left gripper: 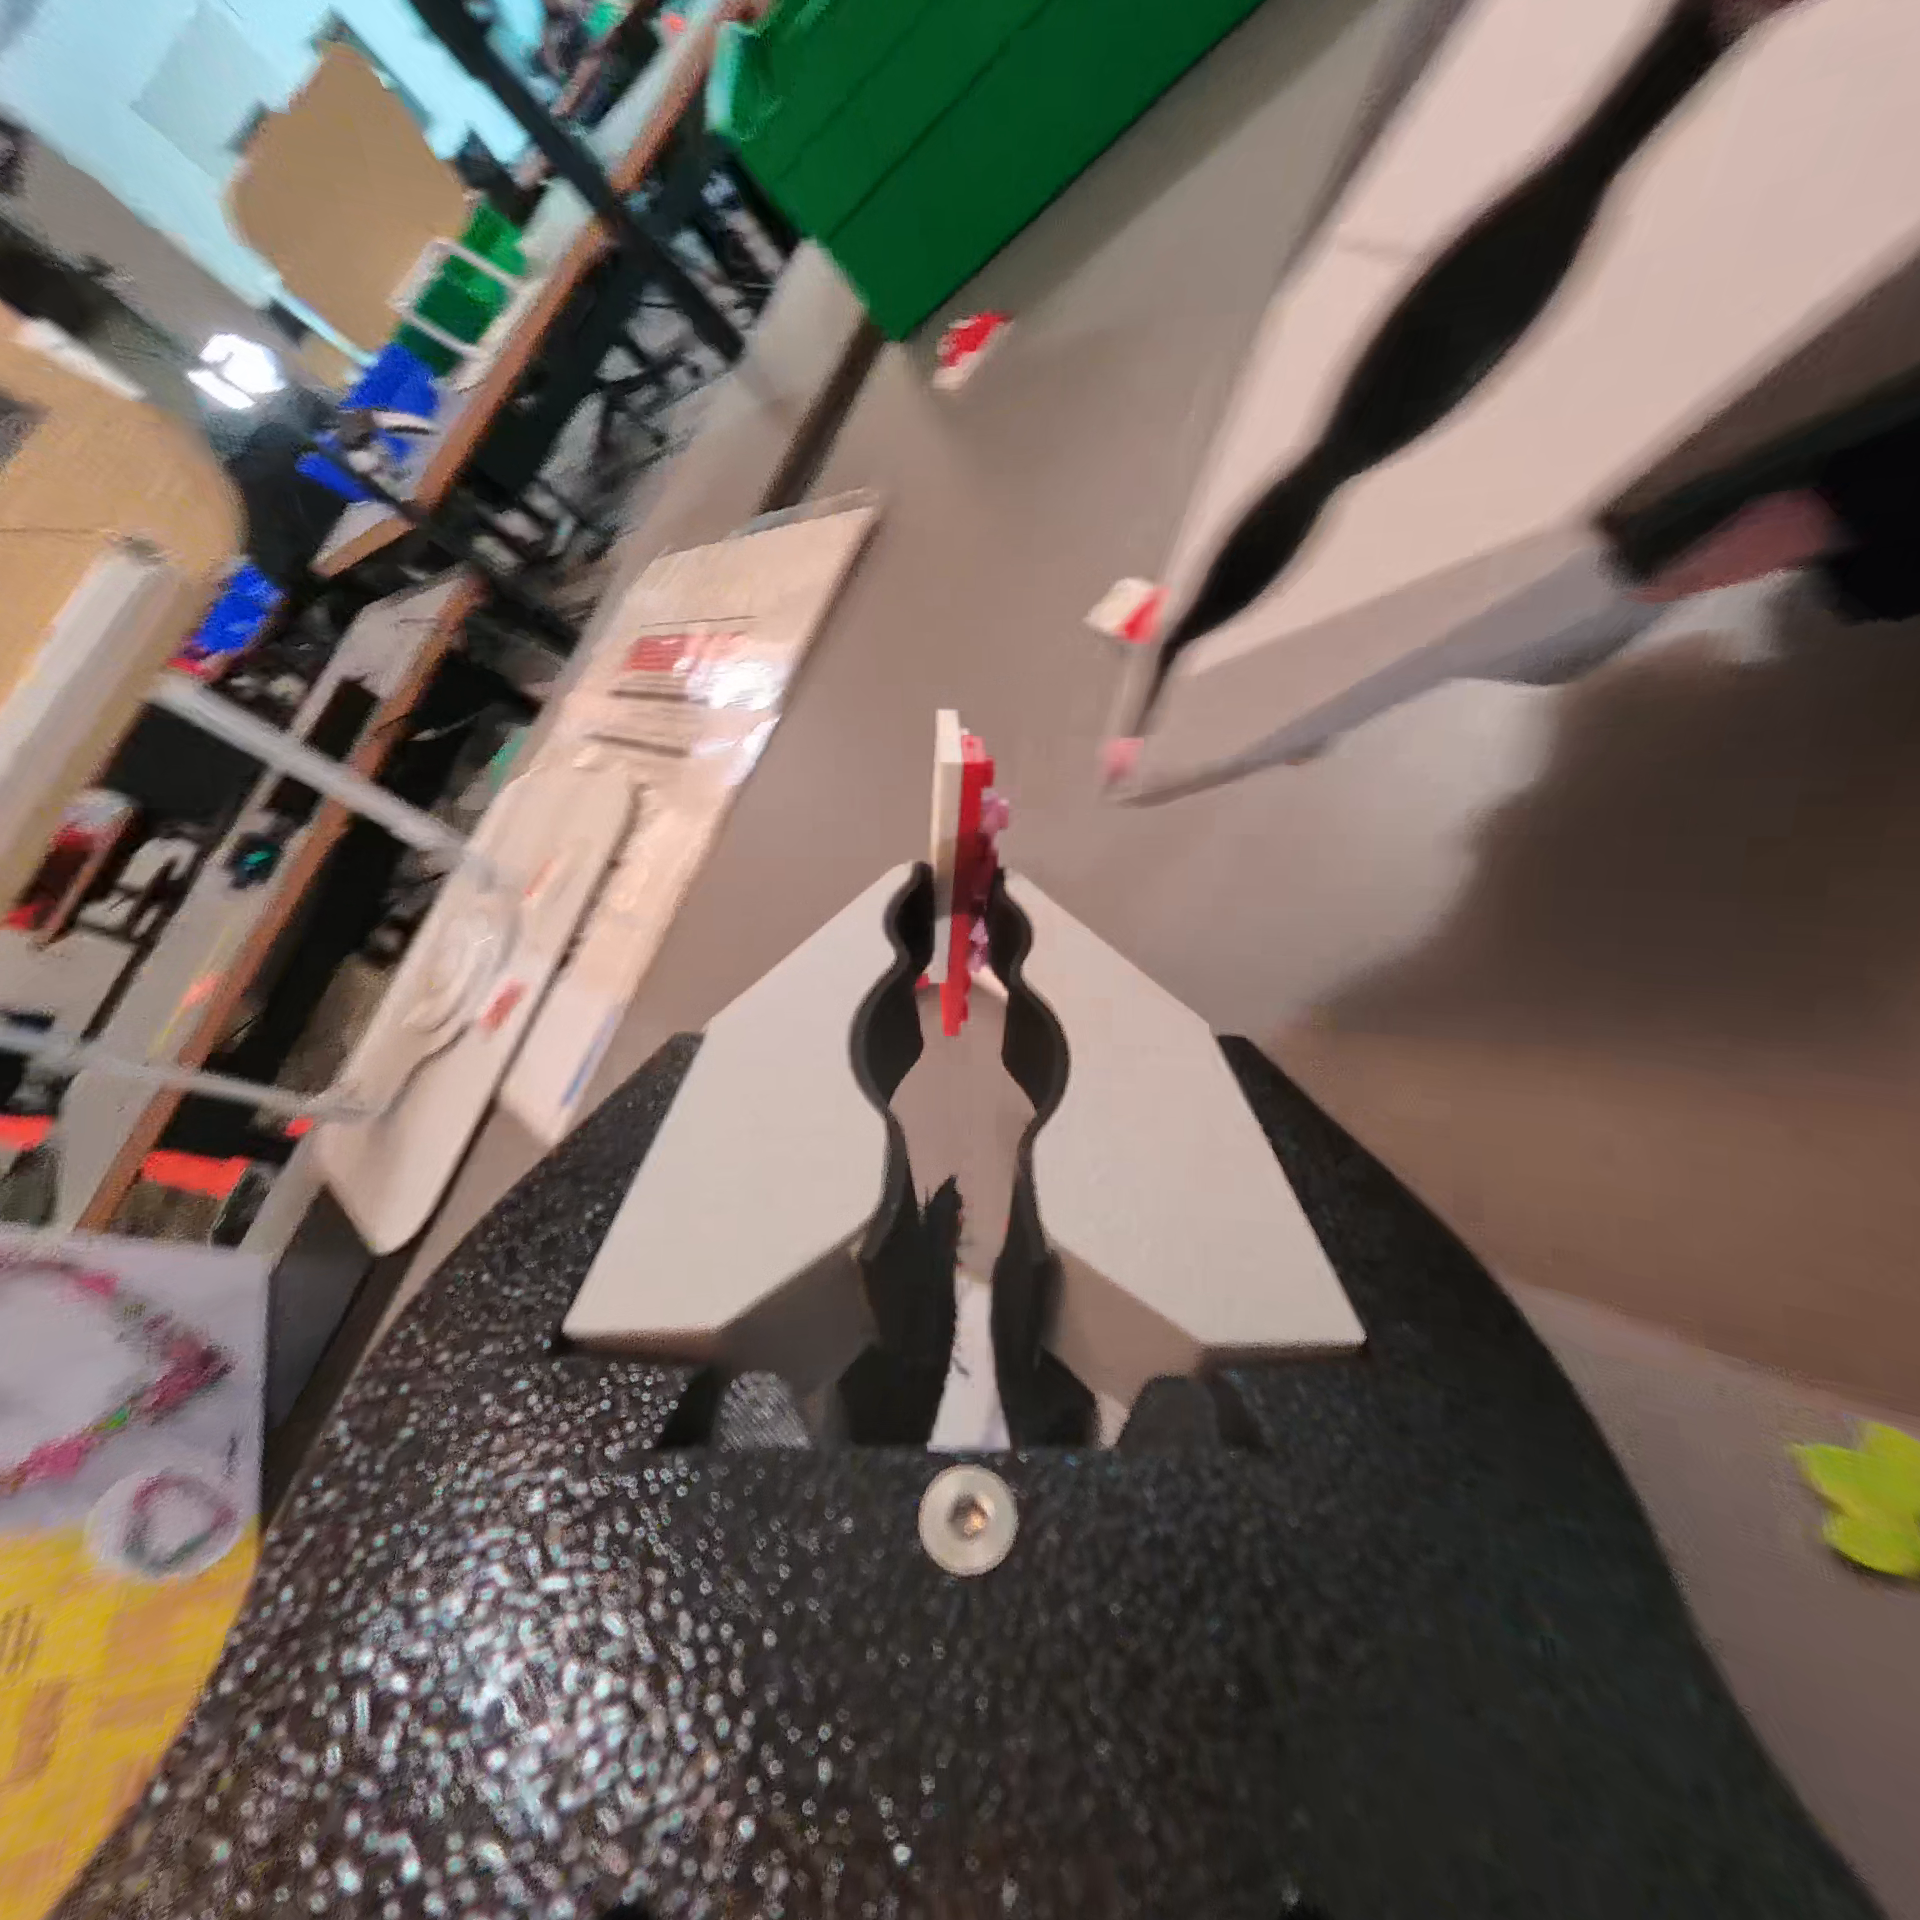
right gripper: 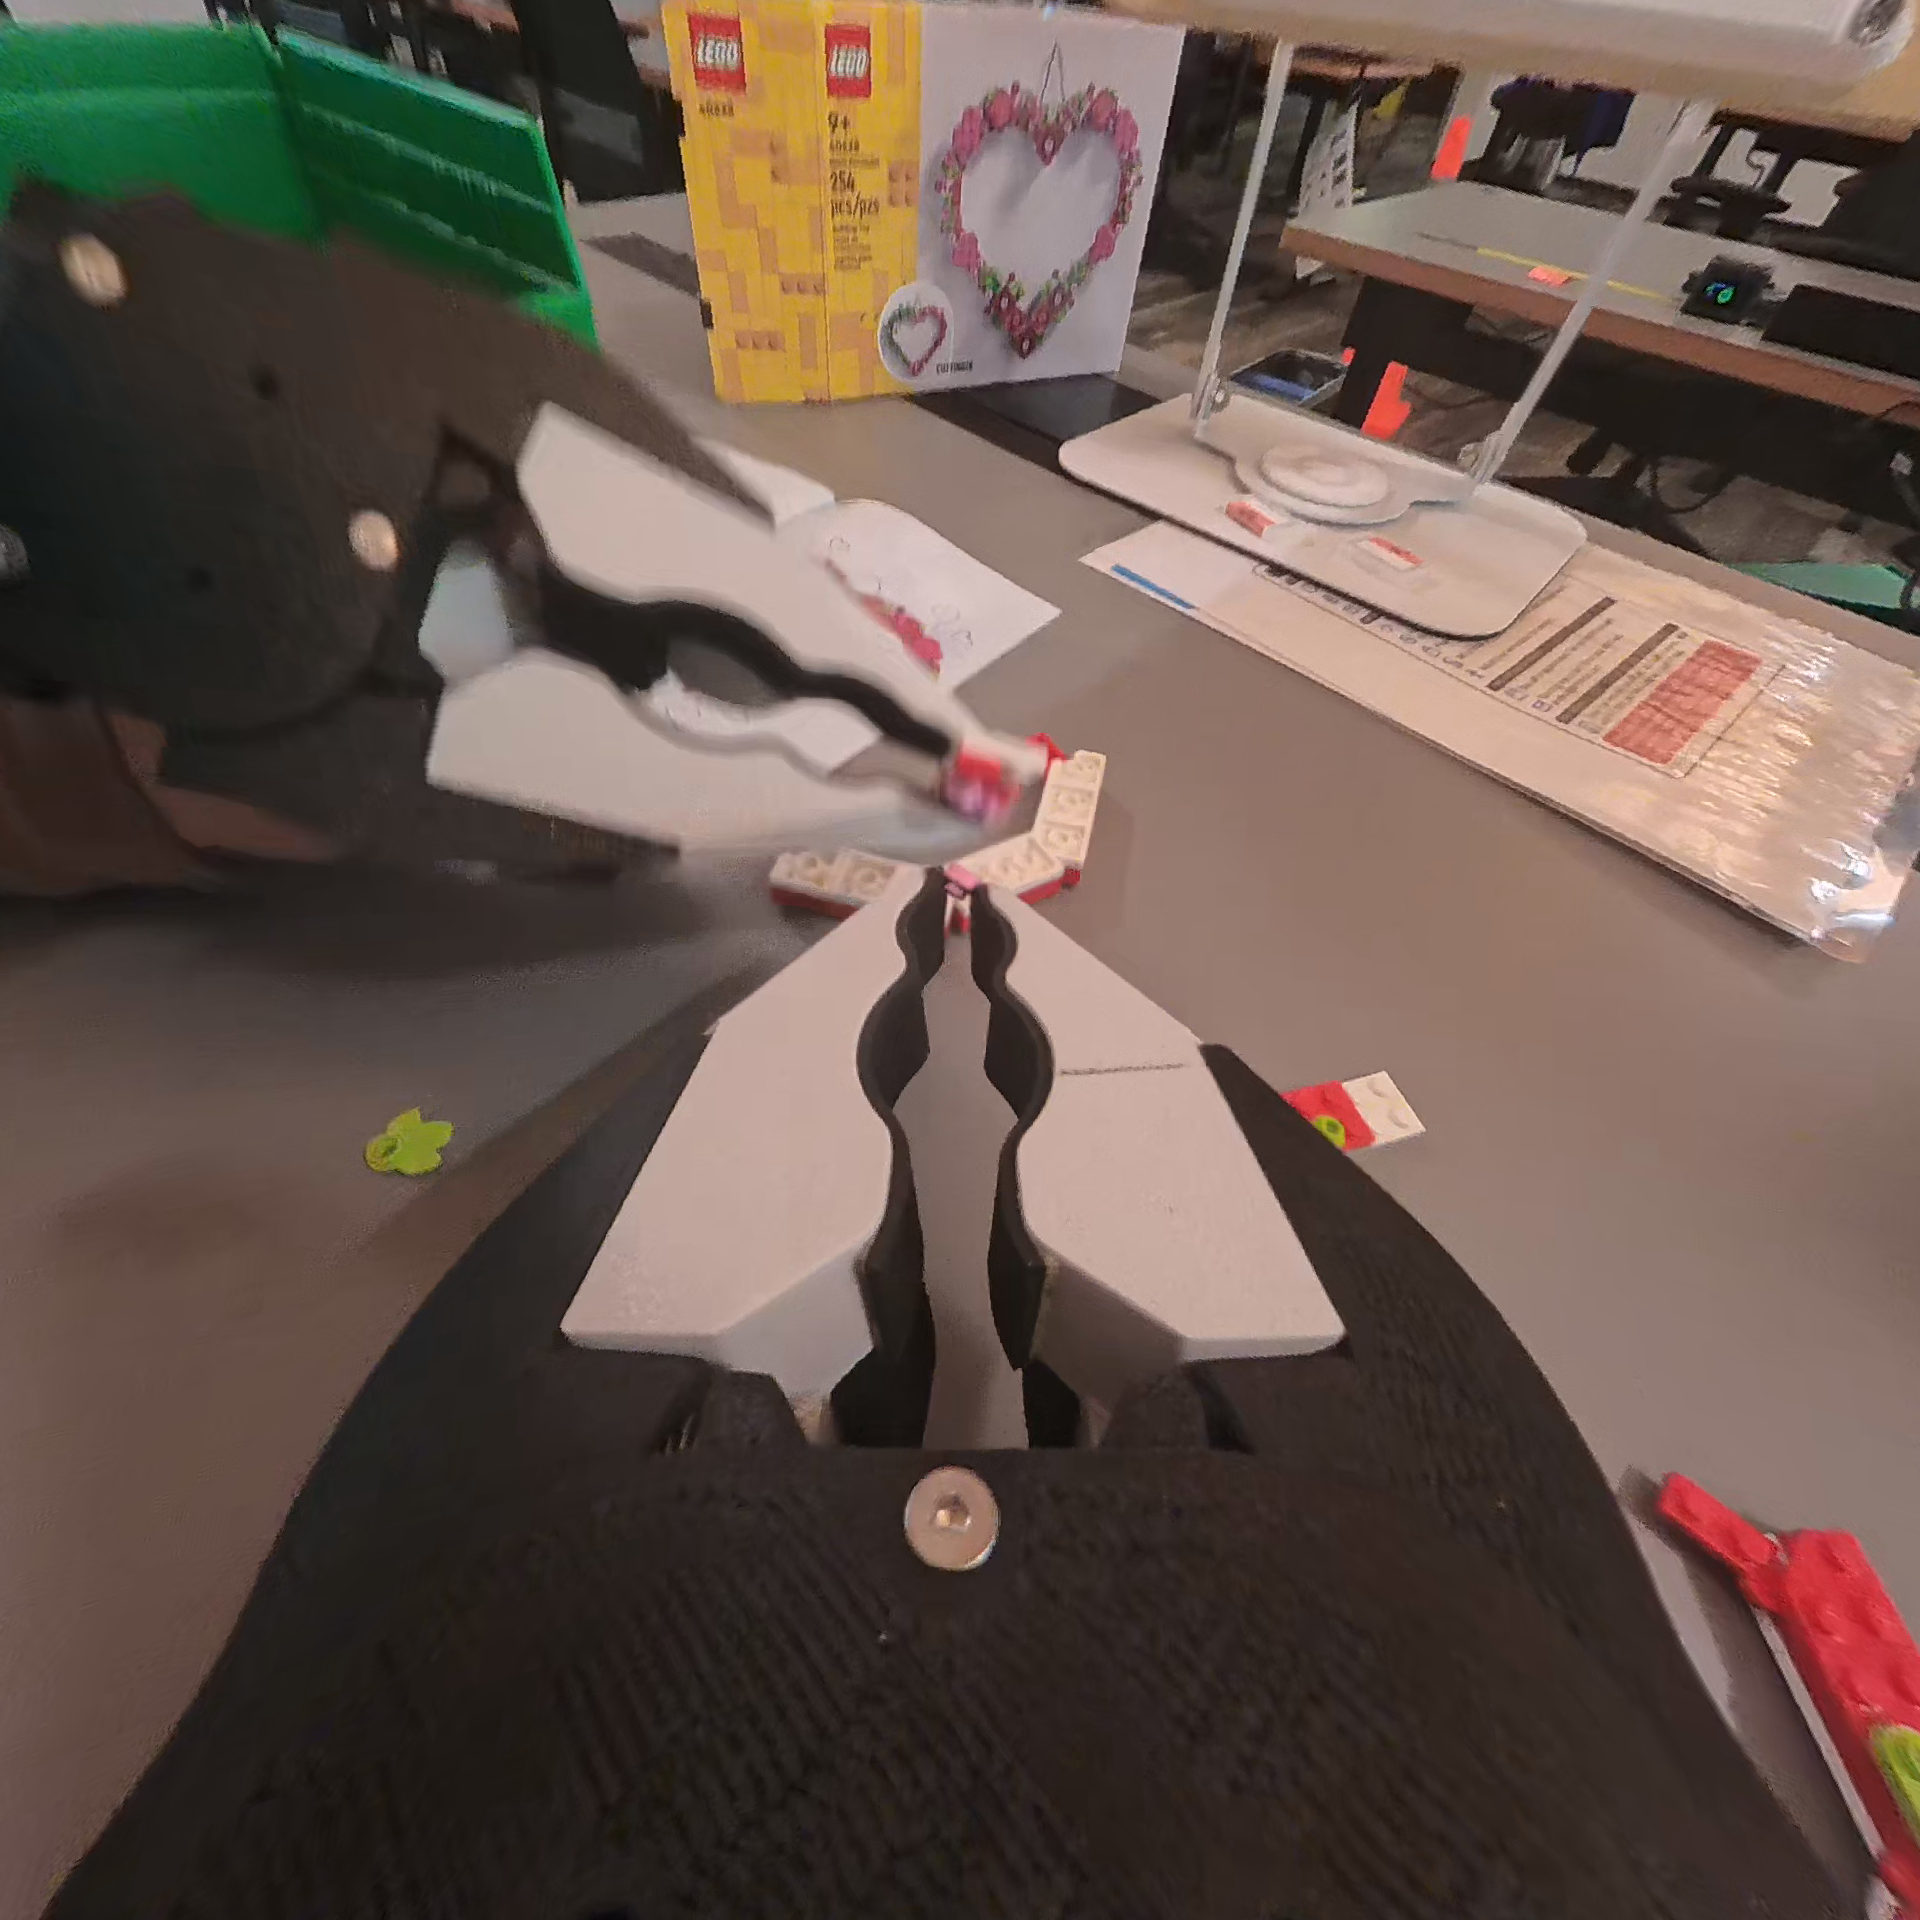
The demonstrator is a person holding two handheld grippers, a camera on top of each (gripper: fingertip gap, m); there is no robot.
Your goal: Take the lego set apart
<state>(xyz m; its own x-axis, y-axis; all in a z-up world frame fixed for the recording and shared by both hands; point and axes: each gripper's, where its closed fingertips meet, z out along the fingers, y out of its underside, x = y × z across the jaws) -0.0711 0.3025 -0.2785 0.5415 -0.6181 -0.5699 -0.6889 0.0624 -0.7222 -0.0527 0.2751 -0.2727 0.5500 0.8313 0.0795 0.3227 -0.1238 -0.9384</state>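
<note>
My left gripper (left gripper: 961,883) is shut on a small lego chunk (left gripper: 964,821), a white plate with red and pink pieces, held upright above the grey table. In the right wrist view it (right gripper: 977,790) comes in from the left with the chunk (right gripper: 982,774) at its tips. My right gripper (right gripper: 959,899) is shut on a small pink lego piece (right gripper: 958,891), just below and in front of the left gripper's tips. In the left wrist view the right gripper (left gripper: 1127,774) shows at the upper right, blurred, a short way from the chunk.
Loose parts lie on the table: a white curved section (right gripper: 1055,821), a white and red section (right gripper: 831,878), a red and white plate (right gripper: 1361,1117), a green leaf (right gripper: 408,1143), a red section (right gripper: 1829,1621). Behind stand the lego box (right gripper: 894,197), a lamp base (right gripper: 1330,499), a laminated sheet (right gripper: 1558,665) and a green bin (right gripper: 312,156). Left and right tips are no more than a few centimetres apart. About 12 cm separates my right fingertips from the green leaf (right gripper: 408,1143).
</note>
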